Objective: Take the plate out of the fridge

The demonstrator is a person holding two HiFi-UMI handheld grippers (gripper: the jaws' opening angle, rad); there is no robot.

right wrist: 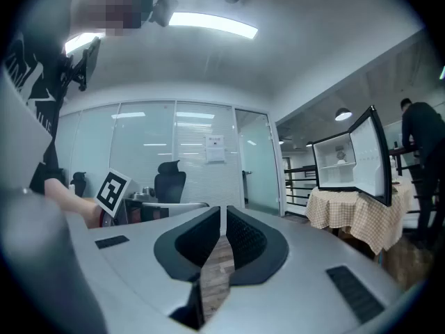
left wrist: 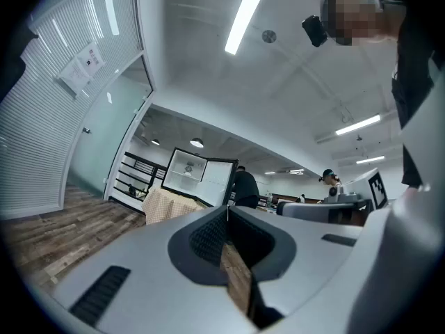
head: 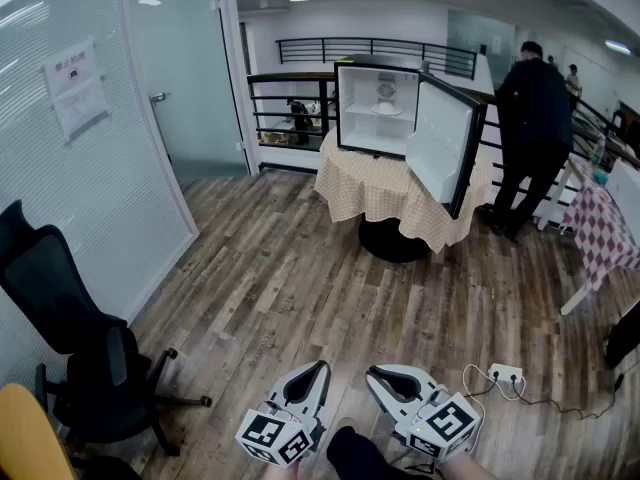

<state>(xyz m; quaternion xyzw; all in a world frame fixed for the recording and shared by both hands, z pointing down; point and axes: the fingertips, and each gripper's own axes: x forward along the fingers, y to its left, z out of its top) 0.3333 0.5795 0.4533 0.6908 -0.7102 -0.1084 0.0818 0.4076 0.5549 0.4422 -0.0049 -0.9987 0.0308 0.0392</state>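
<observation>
A small fridge [head: 385, 108] stands with its door [head: 445, 143] swung open on a round table with a checked cloth [head: 385, 193] across the room. A white plate [head: 386, 109] lies on its upper shelf. The fridge [left wrist: 188, 172] also shows far off in the left gripper view, and the fridge [right wrist: 341, 162] appears in the right gripper view. My left gripper [head: 320, 366] and right gripper [head: 370, 372] are held low, close to me and far from the fridge. Both are shut with nothing between the jaws.
A person in black [head: 535, 128] stands at the railing right of the fridge. A black office chair [head: 80, 358] is at the near left beside a glass wall. A power strip with cable [head: 505, 373] lies on the wooden floor, and a second checked table [head: 605, 233] stands at the right.
</observation>
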